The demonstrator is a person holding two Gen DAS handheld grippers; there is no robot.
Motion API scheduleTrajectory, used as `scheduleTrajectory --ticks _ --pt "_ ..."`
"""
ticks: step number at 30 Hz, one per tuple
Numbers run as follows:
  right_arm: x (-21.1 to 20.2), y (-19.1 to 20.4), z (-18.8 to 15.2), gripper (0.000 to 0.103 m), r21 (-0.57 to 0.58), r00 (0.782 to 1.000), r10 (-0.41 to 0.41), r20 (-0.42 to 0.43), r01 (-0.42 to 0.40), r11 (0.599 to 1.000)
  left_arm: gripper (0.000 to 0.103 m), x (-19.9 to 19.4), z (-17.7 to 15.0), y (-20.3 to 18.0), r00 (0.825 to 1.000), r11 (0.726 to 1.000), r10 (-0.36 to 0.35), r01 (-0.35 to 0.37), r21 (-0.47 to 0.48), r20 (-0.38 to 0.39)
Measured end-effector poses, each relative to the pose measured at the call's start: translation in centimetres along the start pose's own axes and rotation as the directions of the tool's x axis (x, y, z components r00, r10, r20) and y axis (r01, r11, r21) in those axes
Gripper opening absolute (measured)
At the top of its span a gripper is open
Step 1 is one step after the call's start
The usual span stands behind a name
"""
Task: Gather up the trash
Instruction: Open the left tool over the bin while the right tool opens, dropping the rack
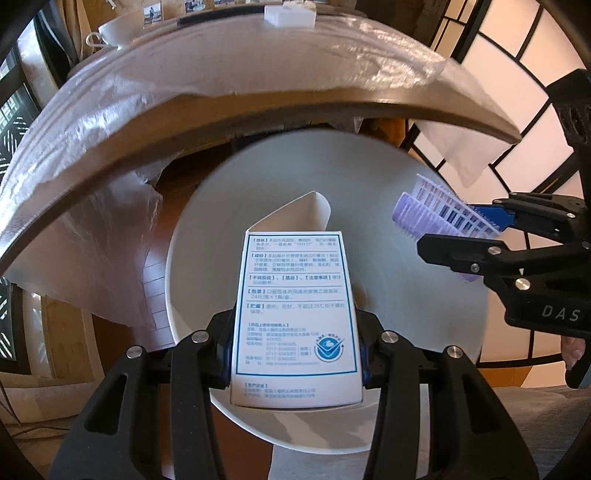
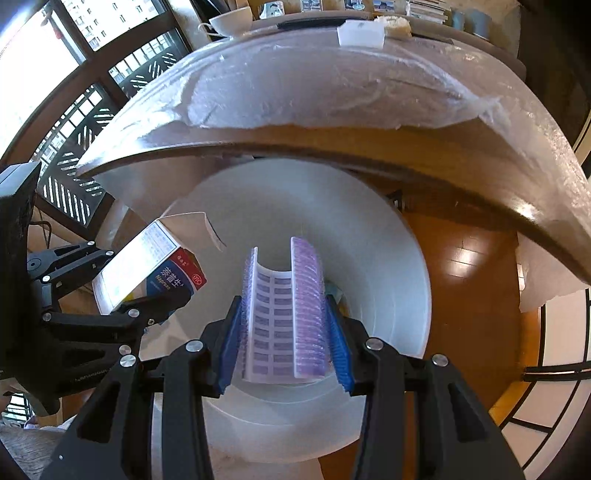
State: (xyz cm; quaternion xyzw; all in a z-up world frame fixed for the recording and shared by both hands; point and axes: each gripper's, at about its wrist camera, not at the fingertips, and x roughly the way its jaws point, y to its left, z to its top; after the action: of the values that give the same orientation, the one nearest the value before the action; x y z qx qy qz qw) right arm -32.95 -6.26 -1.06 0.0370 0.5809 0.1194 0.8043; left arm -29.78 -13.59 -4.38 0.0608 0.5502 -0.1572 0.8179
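Pinching a white medicine box by its long sides, the left gripper holds it over the open mouth of a white bin. Beside it, the right gripper is clamped on a bent purple-and-white plastic tray (its ribbed sides against the blue pads), also above the bin, where something pale lies. Beyond the bin's rim runs the plastic-covered table edge, bearing a white cup.

Bright daylight via windows, glare on floor, heavy fisheye warp, bin rim blurred.
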Motion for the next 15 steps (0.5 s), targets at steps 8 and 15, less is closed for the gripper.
scheduleTrajectory --ticks 8,15 --pt "1.2 0.2 0.2 0.042 0.017 1.0 0.002 -0.009 -0.002 1.0 0.048 1.5 0.3 -0.2 1.0 1.0 0.012 -0.012 0.018 -0.021" --pt "1.0 -0.8 0.0 0.059 0.057 1.0 0.008 -0.004 -0.007 0.998 0.053 2.6 0.6 -0.9 0.999 0.999 0.027 -0.025 0.039 -0.036"
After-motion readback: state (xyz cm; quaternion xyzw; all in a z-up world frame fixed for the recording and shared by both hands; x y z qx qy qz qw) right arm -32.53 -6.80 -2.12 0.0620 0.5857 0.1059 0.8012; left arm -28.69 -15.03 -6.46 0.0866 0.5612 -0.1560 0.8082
